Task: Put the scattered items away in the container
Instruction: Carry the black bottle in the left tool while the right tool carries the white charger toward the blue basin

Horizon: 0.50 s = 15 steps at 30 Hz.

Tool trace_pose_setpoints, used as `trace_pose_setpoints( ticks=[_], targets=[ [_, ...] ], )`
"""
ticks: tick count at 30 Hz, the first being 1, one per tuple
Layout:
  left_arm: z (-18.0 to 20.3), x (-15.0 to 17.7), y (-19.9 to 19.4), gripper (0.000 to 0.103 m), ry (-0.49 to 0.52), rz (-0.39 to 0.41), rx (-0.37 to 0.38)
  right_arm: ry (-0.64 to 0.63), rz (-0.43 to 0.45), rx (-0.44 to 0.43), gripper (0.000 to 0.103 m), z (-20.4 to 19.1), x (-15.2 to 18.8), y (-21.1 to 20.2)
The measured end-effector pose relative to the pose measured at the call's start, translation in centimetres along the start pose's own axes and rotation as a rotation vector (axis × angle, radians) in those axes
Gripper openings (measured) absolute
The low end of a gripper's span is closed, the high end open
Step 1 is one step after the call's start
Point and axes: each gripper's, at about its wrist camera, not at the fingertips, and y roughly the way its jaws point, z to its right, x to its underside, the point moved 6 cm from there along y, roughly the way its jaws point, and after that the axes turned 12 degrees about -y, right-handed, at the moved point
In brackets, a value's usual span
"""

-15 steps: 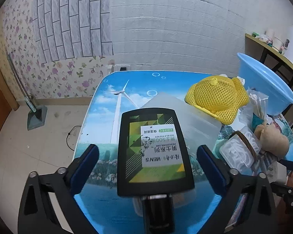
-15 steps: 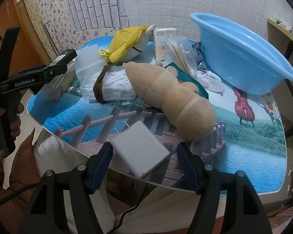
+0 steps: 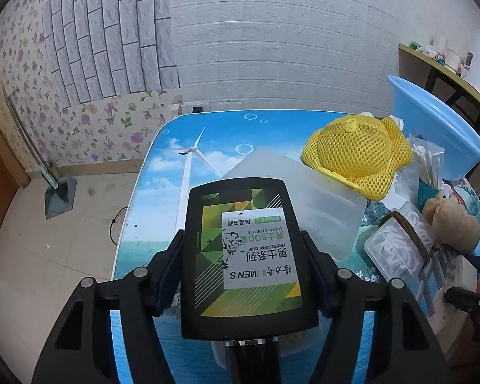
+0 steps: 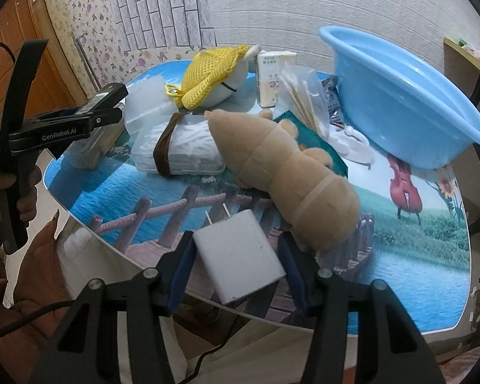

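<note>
My left gripper (image 3: 244,262) is shut on a black and green men's skincare tube (image 3: 248,256), held flat over the table's near left part. My right gripper (image 4: 236,252) is shut on a white plug adapter (image 4: 240,256) at the table's front edge. The blue basin (image 4: 400,96) stands at the back right, also seen in the left wrist view (image 3: 432,128). Scattered items lie between: a yellow mesh hat (image 4: 211,70), a tan plush toy (image 4: 288,172), a clear box of cotton swabs (image 4: 182,150).
A frosted plastic box (image 3: 304,201) lies behind the tube. A white carton (image 4: 272,76), a bag of swab sticks (image 4: 304,96) and a green packet (image 4: 316,147) crowd the basin's left side. A wooden shelf (image 3: 448,73) stands to the right. The floor (image 3: 48,240) lies left of the table.
Both grippers have closed: the left jaws onto the skincare tube, the right jaws onto the white plug adapter.
</note>
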Motion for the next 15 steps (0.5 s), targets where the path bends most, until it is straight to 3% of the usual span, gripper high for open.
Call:
trace_pose_setpoints(
  ticks=[15],
  targets=[
    [0.9, 0.9, -1.9, 0.061, 0.026, 0.012, 0.014, 0.017, 0.061, -0.003, 0.052, 0.3, -0.5, -1.3]
  ],
)
